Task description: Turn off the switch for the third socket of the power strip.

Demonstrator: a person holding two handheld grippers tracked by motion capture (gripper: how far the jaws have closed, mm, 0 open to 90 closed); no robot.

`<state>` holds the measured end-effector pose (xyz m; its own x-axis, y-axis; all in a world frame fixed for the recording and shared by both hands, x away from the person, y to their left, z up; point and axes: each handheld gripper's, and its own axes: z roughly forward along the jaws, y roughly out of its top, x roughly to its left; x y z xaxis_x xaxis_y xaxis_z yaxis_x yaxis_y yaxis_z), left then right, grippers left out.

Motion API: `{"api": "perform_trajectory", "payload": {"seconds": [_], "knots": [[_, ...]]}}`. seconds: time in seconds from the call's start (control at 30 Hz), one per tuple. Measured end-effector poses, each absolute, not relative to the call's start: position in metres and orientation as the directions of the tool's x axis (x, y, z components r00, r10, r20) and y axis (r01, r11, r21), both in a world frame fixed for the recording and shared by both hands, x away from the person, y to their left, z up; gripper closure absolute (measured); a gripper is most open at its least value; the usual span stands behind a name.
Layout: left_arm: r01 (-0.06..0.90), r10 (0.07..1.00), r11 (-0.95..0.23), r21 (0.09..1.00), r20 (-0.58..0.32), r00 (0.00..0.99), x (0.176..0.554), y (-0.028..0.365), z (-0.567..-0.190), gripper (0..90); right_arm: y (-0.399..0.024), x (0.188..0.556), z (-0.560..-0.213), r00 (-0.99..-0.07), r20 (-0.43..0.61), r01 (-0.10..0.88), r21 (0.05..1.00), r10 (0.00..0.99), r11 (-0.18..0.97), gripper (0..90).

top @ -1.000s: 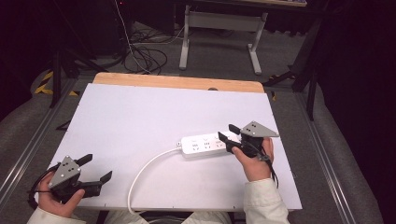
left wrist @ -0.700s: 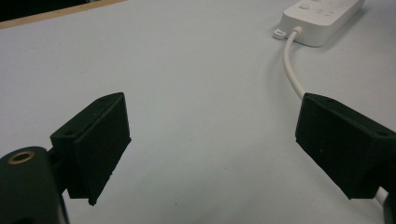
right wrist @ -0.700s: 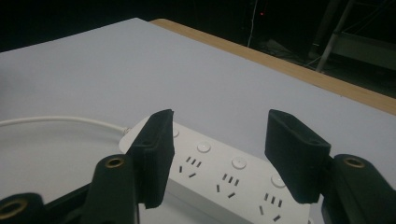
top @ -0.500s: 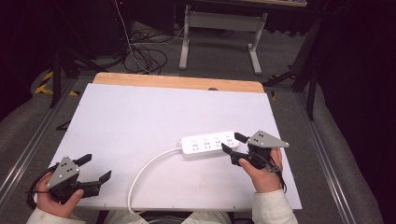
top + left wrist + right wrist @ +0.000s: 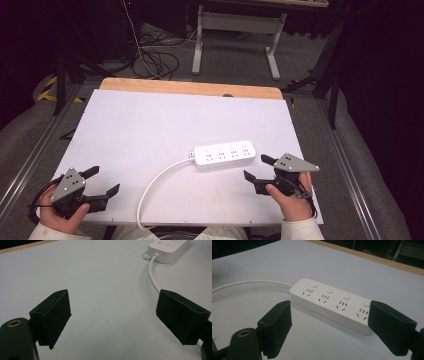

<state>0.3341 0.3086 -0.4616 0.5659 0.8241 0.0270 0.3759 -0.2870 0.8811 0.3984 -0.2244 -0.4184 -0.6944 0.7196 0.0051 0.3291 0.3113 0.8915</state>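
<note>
- High view: our right gripper (image 5: 256,167) has backed off the white four-socket plastic power strip (image 5: 224,155), jaws just opened, nothing between them; release looks done.
- Left gripper view: our left gripper (image 5: 113,317) gapes empty.
- Right gripper view: strip lies mid-table, untouched.

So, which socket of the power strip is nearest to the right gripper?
The end socket farthest from the cable; it lies beside one jaw of the right gripper.
</note>
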Motion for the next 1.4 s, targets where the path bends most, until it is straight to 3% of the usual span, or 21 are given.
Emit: {"api": "perform_trajectory", "payload": {"seconds": [0.3,1.4], "knots": [[0.381,0.822,-0.296,0.876,0.030,0.569,0.334,0.307,-0.462,14.0,-0.238,0.388,-0.435,-0.709,-0.001,0.303,0.902,0.706,0.306,19.2],[0.363,0.795,-0.303,0.881,0.024,0.606,0.334,0.307,-0.467,11.8,-0.253,0.381,-0.494,-0.718,0.018,0.390,0.838,0.696,0.381,17.5]]}}
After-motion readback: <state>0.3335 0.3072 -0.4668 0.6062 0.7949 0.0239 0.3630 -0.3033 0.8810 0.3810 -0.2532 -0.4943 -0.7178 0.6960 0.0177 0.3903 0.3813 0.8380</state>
